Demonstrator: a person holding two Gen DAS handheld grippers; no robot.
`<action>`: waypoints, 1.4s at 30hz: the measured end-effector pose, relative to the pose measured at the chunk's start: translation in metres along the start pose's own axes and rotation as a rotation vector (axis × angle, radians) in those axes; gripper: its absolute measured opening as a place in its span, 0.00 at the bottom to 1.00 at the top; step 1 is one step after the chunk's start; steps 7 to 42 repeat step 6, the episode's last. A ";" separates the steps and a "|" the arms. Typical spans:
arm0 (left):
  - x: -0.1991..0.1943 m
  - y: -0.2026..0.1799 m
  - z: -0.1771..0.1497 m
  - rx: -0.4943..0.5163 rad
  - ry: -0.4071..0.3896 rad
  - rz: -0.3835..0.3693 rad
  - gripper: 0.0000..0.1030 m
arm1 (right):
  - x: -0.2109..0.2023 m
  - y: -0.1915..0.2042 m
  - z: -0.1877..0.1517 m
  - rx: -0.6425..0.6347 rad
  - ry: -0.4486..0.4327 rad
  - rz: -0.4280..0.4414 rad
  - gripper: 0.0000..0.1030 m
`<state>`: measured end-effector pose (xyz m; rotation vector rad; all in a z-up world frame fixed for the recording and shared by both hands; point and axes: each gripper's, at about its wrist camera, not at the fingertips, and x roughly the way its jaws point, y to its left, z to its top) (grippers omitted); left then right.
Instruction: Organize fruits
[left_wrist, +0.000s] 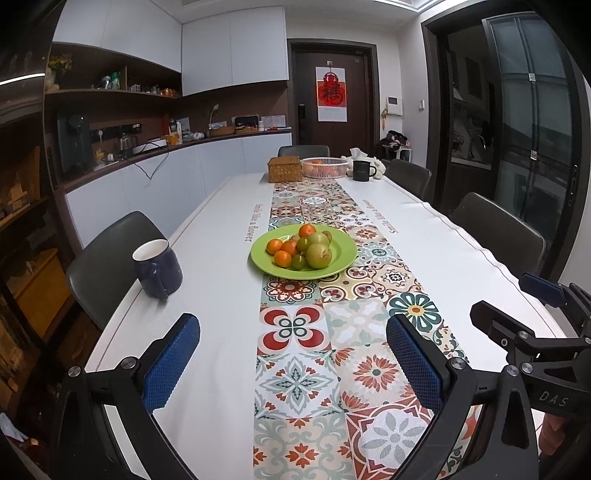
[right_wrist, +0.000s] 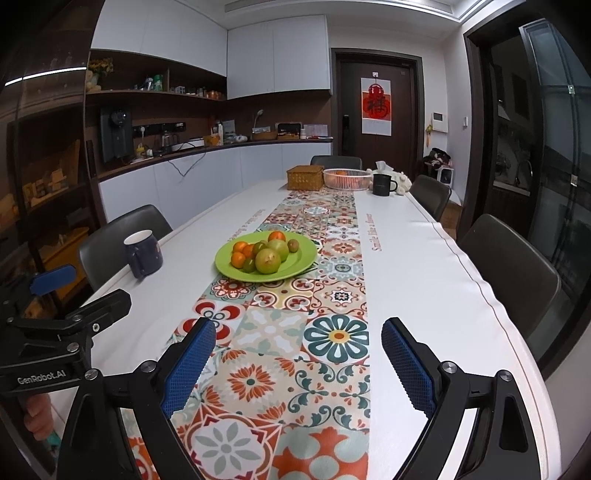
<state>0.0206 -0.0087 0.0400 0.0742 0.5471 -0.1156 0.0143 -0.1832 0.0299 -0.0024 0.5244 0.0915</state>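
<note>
Left tongs (left_wrist: 293, 363) spread wide, empty, right tongs (right_wrist: 299, 362) likewise, both above patterned runner (right_wrist: 295, 369), well short of green plate (right_wrist: 306, 254).

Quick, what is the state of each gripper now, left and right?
Left gripper: open, nothing between its fingers.
Right gripper: open, nothing between its fingers.
</note>
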 end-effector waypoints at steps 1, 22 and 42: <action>0.000 0.000 0.000 -0.001 0.001 0.000 1.00 | 0.001 0.000 -0.001 0.001 0.003 0.000 0.89; 0.003 0.001 -0.001 -0.003 0.009 0.003 1.00 | 0.005 -0.001 -0.003 0.006 0.018 0.000 0.89; 0.003 0.001 -0.001 -0.003 0.009 0.003 1.00 | 0.005 -0.001 -0.003 0.006 0.018 0.000 0.89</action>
